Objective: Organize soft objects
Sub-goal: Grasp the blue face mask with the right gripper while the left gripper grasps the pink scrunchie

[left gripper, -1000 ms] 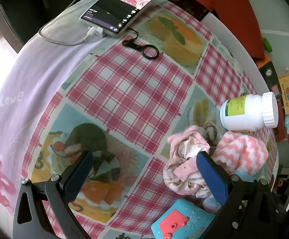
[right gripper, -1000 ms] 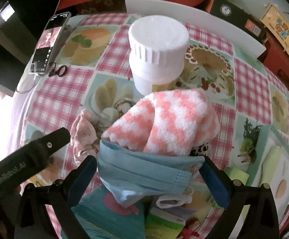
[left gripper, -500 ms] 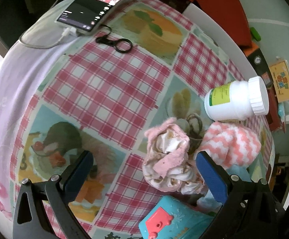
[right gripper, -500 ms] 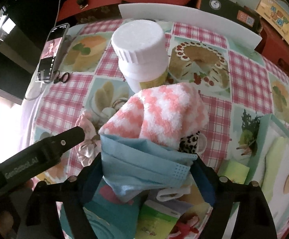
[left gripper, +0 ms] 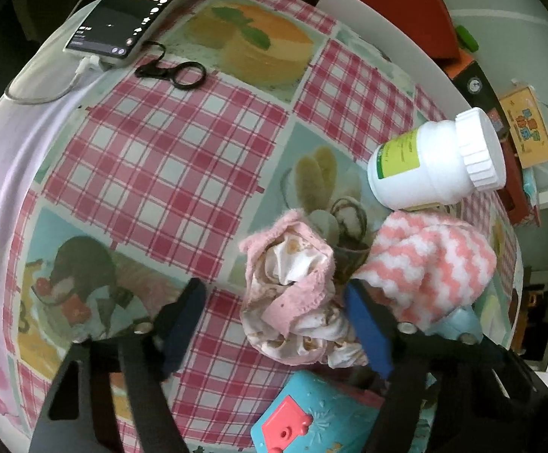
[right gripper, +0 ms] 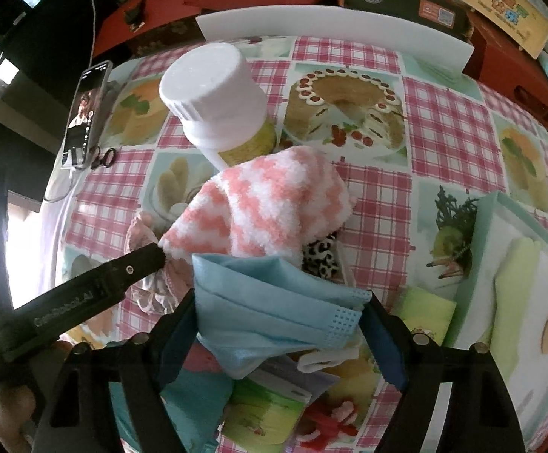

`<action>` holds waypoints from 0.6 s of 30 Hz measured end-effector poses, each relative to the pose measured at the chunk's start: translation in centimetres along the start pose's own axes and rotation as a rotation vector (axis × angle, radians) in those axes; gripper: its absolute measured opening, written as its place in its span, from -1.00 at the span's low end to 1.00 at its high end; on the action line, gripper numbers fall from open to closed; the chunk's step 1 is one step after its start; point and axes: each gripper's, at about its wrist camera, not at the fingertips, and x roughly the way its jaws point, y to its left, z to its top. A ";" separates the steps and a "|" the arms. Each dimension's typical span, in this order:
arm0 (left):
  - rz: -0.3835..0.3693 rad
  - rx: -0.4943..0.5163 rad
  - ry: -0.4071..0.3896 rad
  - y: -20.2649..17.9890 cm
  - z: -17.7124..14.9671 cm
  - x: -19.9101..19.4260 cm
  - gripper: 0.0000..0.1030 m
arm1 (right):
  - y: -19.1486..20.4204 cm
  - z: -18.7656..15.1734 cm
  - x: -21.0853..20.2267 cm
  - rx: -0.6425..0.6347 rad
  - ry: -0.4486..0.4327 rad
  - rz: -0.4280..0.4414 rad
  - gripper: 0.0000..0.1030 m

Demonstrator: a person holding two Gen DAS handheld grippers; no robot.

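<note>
A crumpled pink and white cloth lies on the checked tablecloth between the fingers of my open left gripper; the right finger is close to it. A pink and white fluffy sock lies just to its right, also in the right wrist view. My right gripper has a light blue face mask between its fingers, in front of the sock; the jaws stand narrowed against its edges. The left gripper's arm shows in the right wrist view.
A white pill bottle lies beside the sock. A phone with cable and a black key clip lie at the far left. A blue toy box, picture cards, a leopard-print item and a teal tray lie nearby.
My left gripper has moved right so the crumpled cloth now sits between its fingers. My right gripper has narrowed around the blue mask.
</note>
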 end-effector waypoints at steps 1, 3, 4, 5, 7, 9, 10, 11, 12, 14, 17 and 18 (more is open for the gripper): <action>-0.008 0.003 0.002 -0.2 0.0 0.1 0.07 | 0.1 0.0 0.1 0.001 0.000 0.001 0.62; -0.054 0.001 0.014 -0.7 0.0 0.6 -0.19 | -0.3 -0.1 -0.1 0.006 -0.001 0.002 0.62; -0.058 0.006 0.017 -1.1 0.0 0.8 -0.25 | -0.5 -0.2 -0.1 0.008 -0.001 0.004 0.62; -0.053 0.011 0.015 -1.2 -0.1 0.8 -0.29 | -0.2 0.0 0.1 0.009 -0.001 0.005 0.62; -0.053 0.012 0.006 -1.5 -0.1 0.9 -0.45 | -0.3 -0.1 0.1 0.012 -0.002 0.006 0.62; -0.068 0.007 0.000 -1.4 -0.2 0.7 -0.50 | -0.3 -0.1 0.2 0.014 -0.002 0.007 0.62; -0.068 0.005 -0.003 -1.4 -0.1 0.7 -0.52 | -0.3 -0.1 0.2 0.015 -0.004 0.009 0.62; -0.068 0.003 -0.006 -1.4 -0.1 0.7 -0.53 | -0.3 -0.1 0.3 0.016 -0.005 0.009 0.62; -0.072 0.001 -0.008 -1.1 0.0 0.6 -0.53 | -0.2 -0.1 0.3 0.018 -0.006 0.011 0.62; -0.079 -0.008 -0.020 -1.0 0.0 0.3 -0.55 | -0.3 -0.1 0.1 0.020 -0.009 0.015 0.62; -0.091 -0.017 -0.040 -0.4 0.3 -0.5 -0.58 | -0.5 -0.2 -0.2 0.024 -0.015 0.014 0.62; -0.093 -0.018 -0.045 -0.2 0.5 -0.7 -0.60 | -0.5 -0.2 -0.4 0.026 -0.019 0.016 0.62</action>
